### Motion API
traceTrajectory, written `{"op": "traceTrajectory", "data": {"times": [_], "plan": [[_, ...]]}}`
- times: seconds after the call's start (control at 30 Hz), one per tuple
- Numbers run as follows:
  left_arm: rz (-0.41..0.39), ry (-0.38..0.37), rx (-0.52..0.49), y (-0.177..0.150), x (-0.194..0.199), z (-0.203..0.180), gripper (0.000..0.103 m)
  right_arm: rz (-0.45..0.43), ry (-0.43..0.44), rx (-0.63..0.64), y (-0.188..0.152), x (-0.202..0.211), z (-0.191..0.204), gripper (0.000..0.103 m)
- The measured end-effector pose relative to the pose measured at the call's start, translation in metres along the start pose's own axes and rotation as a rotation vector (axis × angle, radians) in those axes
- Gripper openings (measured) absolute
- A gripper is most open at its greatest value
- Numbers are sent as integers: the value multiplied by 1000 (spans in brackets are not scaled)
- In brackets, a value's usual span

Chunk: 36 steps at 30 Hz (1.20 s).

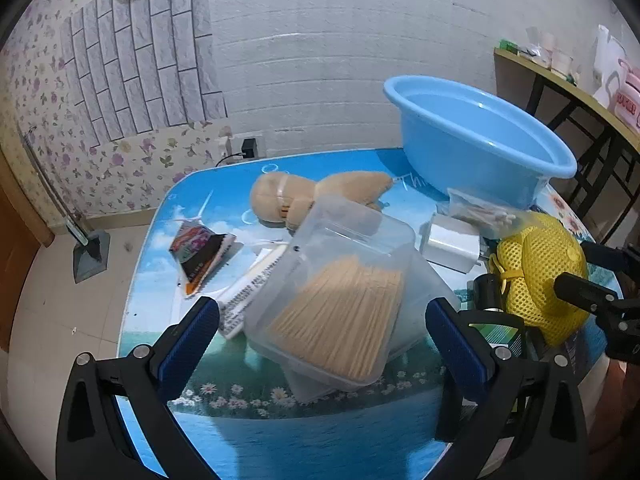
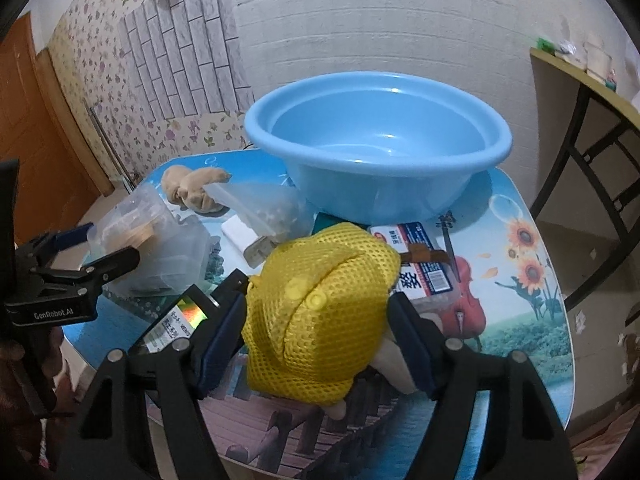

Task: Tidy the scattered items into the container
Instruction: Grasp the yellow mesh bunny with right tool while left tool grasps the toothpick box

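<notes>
Yellow mesh pouch [image 2: 320, 320] between jaws

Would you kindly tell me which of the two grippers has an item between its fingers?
The right gripper, closed on the yellow mesh item; the left gripper stands open.

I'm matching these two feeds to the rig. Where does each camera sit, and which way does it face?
Left wrist: on the left gripper, angled down at the clear box of sticks; its open fingers show.
Right wrist: on the right gripper, angled down; its pads press the yellow mesh item.
Shared: blue basin, plush toy, each other's gripper.
</notes>
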<state>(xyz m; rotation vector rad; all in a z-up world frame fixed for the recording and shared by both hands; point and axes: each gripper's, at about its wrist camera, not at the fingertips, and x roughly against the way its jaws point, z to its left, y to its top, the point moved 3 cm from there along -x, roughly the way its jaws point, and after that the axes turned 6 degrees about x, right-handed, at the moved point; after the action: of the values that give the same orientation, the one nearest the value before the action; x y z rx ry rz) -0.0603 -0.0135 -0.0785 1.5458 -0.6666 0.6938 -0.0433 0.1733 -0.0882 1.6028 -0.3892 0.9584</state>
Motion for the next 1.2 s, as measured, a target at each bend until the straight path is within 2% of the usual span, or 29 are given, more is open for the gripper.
{"op": "traceTrajectory", "data": {"times": [0.1,0.13,0.2,0.23,0.3,0.43,0.73,0.9,1.0,1.2], "plan": [[-7,-2,-10,-1,1,-2,100,9,-36,39,0,-4,4,73],[-12,-7,-13,-1,3,-3,96,9,-48,51,-1,-6,5,73],[-13,-14,-18,-2,5,-4,88,-1,-47,54,-1,-5,4,70],[-15,-13,-19,-2,6,-5,82,-10,-34,45,-1,-4,3,62],[-17,-10,-20,-3,9,-5,68,-12,-29,44,-1,-2,1,58],[-9,-30,-23,-10,14,-6,68,-19,-11,32,-4,3,0,52],[1,-1,-32,-21,27,-7,68,-53,25,0,-5,18,-4,49],[2,12,-37,-23,28,-8,69,-53,20,18,-8,21,-2,49],[3,12,-44,-23,26,-9,69,-42,30,39,-10,20,1,53],[19,13,-60,-25,16,-13,69,7,78,12,-12,11,-6,57]]}}
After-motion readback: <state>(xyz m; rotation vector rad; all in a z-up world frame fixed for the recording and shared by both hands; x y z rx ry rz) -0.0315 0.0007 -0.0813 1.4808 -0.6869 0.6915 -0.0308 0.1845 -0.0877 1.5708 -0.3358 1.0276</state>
